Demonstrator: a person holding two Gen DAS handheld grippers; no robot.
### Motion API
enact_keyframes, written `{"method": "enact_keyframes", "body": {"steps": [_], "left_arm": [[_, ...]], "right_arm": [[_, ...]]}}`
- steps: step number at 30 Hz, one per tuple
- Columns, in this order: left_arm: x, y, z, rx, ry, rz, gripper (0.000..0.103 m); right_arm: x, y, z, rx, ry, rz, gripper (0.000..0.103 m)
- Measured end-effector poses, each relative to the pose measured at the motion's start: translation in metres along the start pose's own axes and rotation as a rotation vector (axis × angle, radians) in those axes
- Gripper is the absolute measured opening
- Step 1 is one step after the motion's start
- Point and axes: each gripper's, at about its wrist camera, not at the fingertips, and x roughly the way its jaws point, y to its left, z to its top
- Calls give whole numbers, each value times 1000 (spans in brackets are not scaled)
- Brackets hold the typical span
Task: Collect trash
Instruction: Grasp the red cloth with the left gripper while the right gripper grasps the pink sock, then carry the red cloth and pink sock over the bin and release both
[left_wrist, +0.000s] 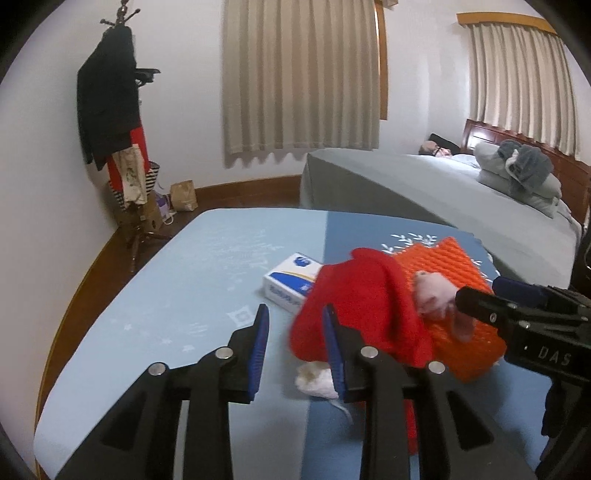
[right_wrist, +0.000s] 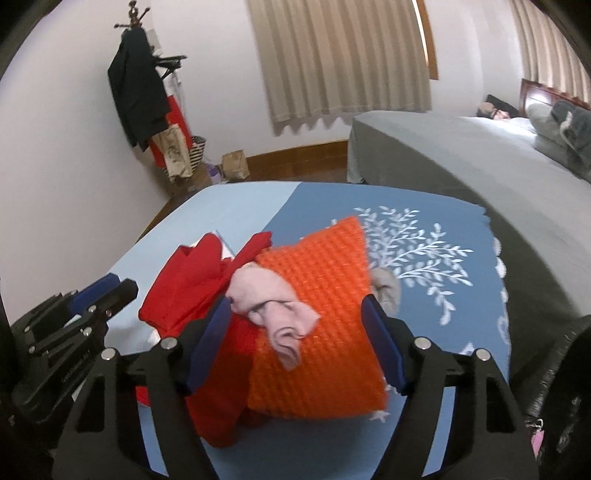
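Straddling a knobbly orange cushion (right_wrist: 317, 317) and crumpled pink tissue (right_wrist: 273, 306), right claw (right_wrist: 295, 343) gapes; left claw (left_wrist: 297, 350) open

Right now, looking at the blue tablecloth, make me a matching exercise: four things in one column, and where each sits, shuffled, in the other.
Things:
1. crumpled pink tissue
2. white and blue tissue box
3. orange knobbly cushion
4. crumpled white tissue

Places:
A. on the tablecloth by the left gripper's right finger
B. lying on the cushion
C. partly behind the red cloth
D. between the right gripper's open fingers

Pairs: 1-B, 2-C, 3-D, 4-A
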Motion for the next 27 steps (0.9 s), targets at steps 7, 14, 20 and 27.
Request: {"method": "enact_keyframes", "body": {"steps": [7,14,20,27], "left_arm": [[-2,12,-3,-20,-1,27,30],[-10,5,3,-23,-22,-8,30],[-17,-17,10,4,-36,-83,30],[-9,-48,11,58,-13,-146,24]], "right_arm": [[17,6,-5,-21,61,49,22],[-1,1,-5,-17,39,69,16],[-33,-17,-7,27,-10,60,16],[-51,-36,-13,50,-16,22,16]]}}
